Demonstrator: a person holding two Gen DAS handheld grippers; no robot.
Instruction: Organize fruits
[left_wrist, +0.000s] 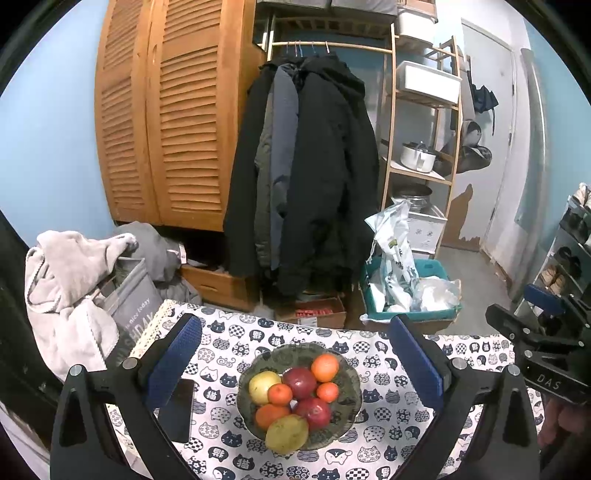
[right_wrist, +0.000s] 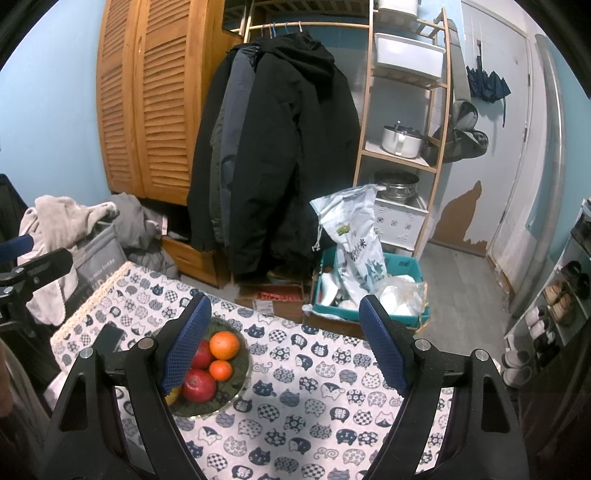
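A dark scalloped plate (left_wrist: 349, 384) sits on a cat-print tablecloth (left_wrist: 388, 435) and holds several fruits: red apples (left_wrist: 300, 382), oranges (left_wrist: 325, 367) and yellow pears (left_wrist: 286, 434). My left gripper (left_wrist: 295, 354) is open and empty, hovering above and in front of the plate. My right gripper (right_wrist: 284, 332) is open and empty, to the right of the plate (right_wrist: 236, 387), over bare cloth (right_wrist: 314, 406). Its left finger (right_wrist: 184, 343) hides part of the fruit. The right gripper also shows in the left wrist view (left_wrist: 535, 332).
A black phone (left_wrist: 177, 410) lies on the cloth left of the plate. Beyond the table's far edge are a laundry bag with clothes (left_wrist: 74, 280), hanging coats (left_wrist: 306, 166), a teal crate with bags (left_wrist: 406, 288) and a shelf rack (left_wrist: 421, 147).
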